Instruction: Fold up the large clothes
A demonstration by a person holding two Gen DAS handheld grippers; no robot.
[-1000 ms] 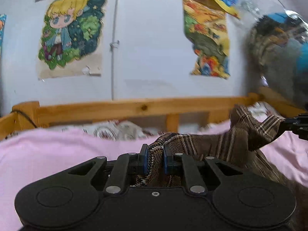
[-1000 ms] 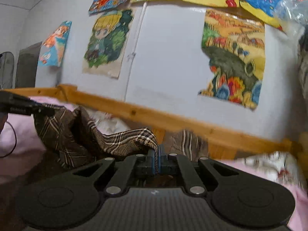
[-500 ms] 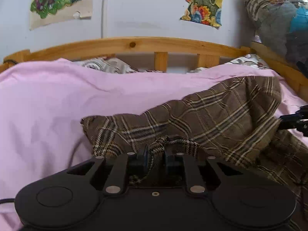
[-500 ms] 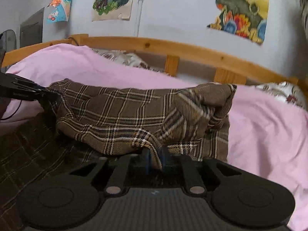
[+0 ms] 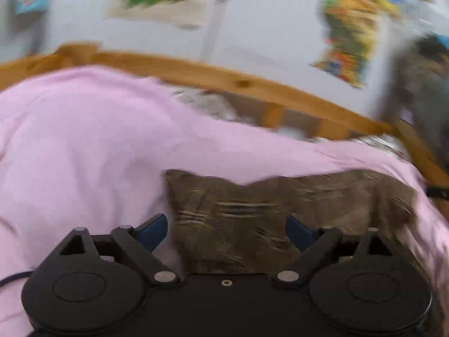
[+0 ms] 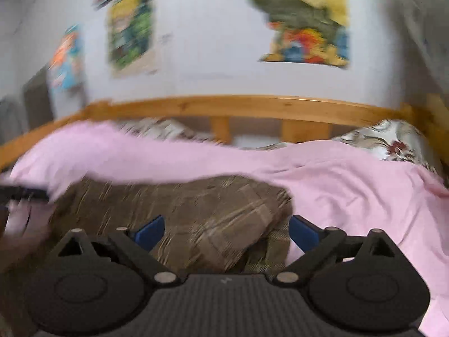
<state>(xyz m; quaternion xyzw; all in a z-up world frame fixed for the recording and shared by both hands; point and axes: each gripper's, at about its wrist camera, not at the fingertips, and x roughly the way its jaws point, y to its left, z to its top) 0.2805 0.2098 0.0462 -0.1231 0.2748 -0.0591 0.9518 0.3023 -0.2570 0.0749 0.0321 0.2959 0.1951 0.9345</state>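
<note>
A brown plaid garment [image 5: 280, 210] lies folded on the pink bedsheet [image 5: 84, 146]. My left gripper [image 5: 226, 231] hangs over its left end, jaws opening wide, its blue pads [image 5: 153, 229] clear of the cloth that lies between them. In the right wrist view the same plaid garment [image 6: 182, 210] spreads below my right gripper [image 6: 226, 230], whose jaws are also opening, with the blue pads [image 6: 304, 231] apart from the fabric. The left gripper's tip [image 6: 25, 193] shows at the far left edge there. Both views are blurred.
A wooden bed rail [image 6: 238, 106] runs behind the pink bedsheet [image 6: 350, 185], with a floral pillow [image 6: 393, 143] at the right. Cartoon posters [image 6: 303, 19] hang on the white wall. A dark bundle [image 5: 423, 84] sits at the right of the left wrist view.
Both grippers went from shut on the plaid cloth held up in the air, down to the bed, and now stand open with the cloth released and lying flat.
</note>
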